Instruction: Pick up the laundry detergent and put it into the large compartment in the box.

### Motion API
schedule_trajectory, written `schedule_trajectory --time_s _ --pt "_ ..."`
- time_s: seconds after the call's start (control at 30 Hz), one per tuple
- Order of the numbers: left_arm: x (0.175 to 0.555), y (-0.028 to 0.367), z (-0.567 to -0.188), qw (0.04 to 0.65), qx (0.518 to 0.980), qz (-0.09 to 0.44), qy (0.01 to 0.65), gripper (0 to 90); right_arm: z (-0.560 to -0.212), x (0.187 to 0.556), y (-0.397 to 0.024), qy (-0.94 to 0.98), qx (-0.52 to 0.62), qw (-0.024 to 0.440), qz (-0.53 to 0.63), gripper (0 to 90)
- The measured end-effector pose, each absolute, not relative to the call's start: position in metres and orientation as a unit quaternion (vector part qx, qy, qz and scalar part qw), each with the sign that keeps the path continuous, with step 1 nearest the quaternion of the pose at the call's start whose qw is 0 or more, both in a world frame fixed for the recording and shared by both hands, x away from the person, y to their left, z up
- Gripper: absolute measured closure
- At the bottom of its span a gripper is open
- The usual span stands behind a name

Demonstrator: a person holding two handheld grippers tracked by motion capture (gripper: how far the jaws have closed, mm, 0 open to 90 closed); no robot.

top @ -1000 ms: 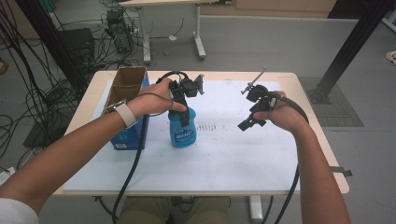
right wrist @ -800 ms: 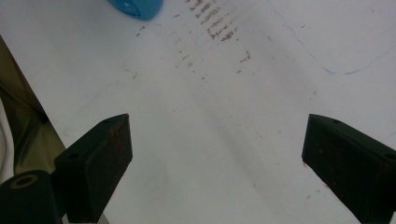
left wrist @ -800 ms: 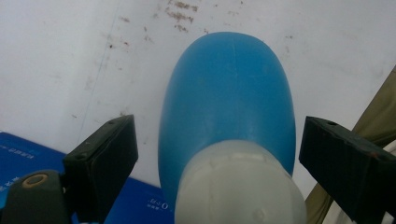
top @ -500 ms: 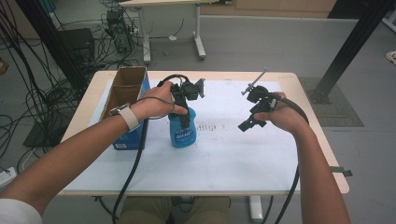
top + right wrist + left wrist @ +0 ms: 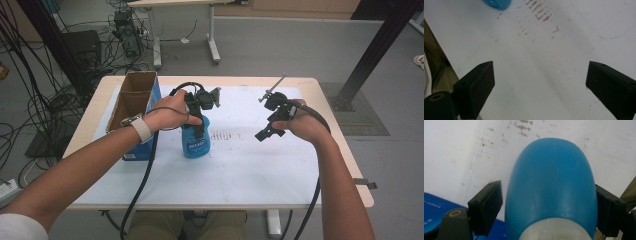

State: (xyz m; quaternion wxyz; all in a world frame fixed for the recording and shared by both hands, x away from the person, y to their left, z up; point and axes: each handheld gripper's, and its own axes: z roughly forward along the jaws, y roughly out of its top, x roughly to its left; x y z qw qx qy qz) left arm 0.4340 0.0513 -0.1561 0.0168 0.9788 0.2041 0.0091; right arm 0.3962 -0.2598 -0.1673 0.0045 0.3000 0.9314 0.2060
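Observation:
A blue plastic bottle [image 5: 195, 142] with a white collar stands upright on the white sheet, left of the table's middle. My left gripper [image 5: 198, 119] comes down over its top. In the left gripper view the bottle [image 5: 551, 182] sits between the two black pads [image 5: 486, 205]. The right pad touches the bottle and a thin gap shows at the left pad. These jaws have just been closing around the bottle. My right gripper [image 5: 265, 133] hovers over the sheet to the right, open, with nothing between its fingers [image 5: 540, 72].
An open cardboard box with blue sides [image 5: 135, 100] stands just left of the bottle. The white sheet [image 5: 240, 170] covers most of the table and bears brown specks near the bottle. Cables trail from both grippers over the table's near edge.

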Motion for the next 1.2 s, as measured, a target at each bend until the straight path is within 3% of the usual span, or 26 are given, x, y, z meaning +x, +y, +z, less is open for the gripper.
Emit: schedule_trajectory --time_s 0.57,1.07,1.13,1.2 --pt "0.4296 0.0485 -0.1564 0.014 0.979 0.019 0.202 29.0 -0.1670 0.3956 -0.2599 0.931 0.299 0.005 0.207 8.5" --pt "0.4291 0.0470 -0.1562 0.011 0.979 0.020 0.203 29.8 -0.1657 0.3934 -0.2596 0.930 0.301 0.009 0.211 9.2" --pt "0.4306 0.0479 -0.1552 0.013 0.980 0.015 0.197 37.4 -0.1656 0.3933 -0.2595 0.930 0.301 0.009 0.211 9.2" --pt "0.4286 0.0465 -0.1558 0.012 0.981 0.019 0.194 37.5 -0.1655 0.3935 -0.2592 0.930 0.300 0.009 0.210 9.2"
